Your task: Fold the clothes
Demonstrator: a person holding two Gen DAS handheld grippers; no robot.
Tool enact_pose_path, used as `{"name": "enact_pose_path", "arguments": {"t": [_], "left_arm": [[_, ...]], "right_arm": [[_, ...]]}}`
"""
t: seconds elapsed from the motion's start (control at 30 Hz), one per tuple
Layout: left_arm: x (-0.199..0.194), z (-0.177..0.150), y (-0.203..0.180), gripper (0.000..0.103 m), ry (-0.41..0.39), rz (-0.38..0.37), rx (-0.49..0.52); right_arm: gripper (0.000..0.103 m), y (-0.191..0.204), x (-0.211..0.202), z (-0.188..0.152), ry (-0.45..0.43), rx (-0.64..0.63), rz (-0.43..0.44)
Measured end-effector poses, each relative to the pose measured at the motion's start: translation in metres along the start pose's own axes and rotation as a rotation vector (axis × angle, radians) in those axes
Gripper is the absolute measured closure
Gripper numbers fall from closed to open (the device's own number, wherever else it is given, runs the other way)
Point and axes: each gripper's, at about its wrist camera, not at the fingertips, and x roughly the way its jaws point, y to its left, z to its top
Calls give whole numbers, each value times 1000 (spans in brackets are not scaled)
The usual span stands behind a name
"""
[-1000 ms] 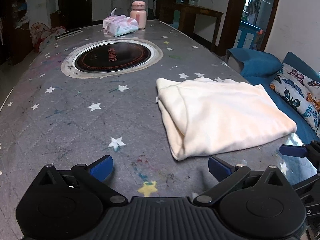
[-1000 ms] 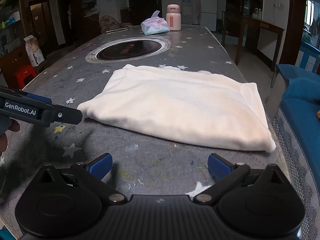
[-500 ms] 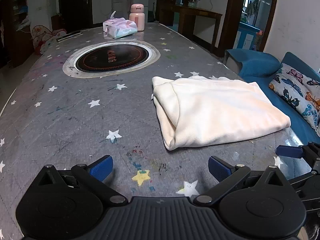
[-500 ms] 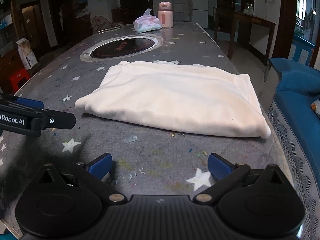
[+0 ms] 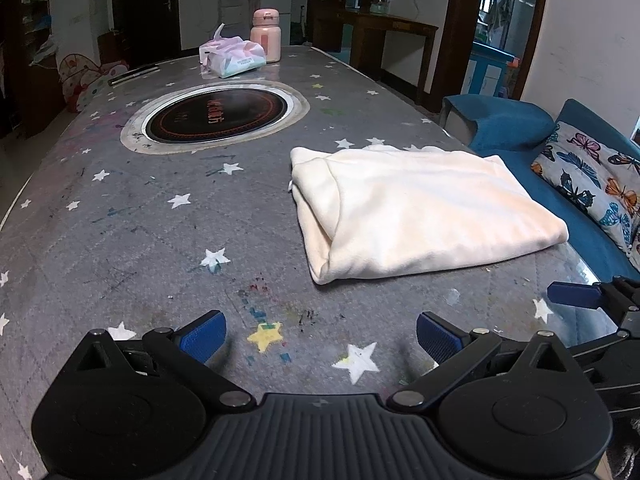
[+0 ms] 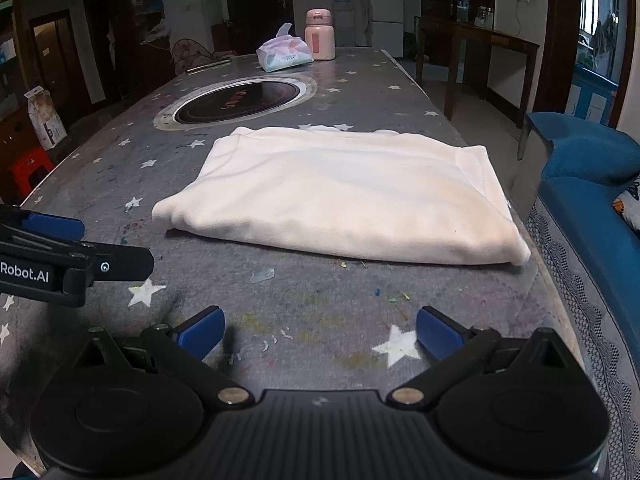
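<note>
The folded cream garment lies flat on the star-patterned table, just ahead of the right hand-held gripper and ahead-right of the left hand-held gripper; both are spread wide, holding nothing

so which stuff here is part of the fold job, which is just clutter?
Job: cream garment, folded on the table; left gripper and right gripper, both open, touching nothing.
Clutter: tissue pack, pink bottle, hotplate.
</note>
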Motion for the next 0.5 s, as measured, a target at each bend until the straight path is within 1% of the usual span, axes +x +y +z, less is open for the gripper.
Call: {"name": "enact_pose_path", "arguments": {"t": [0.5], "left_arm": [[-5, -2, -9, 0, -9, -4, 16]], "right_arm": [[0, 2, -6, -1, -11, 1, 4]]}}
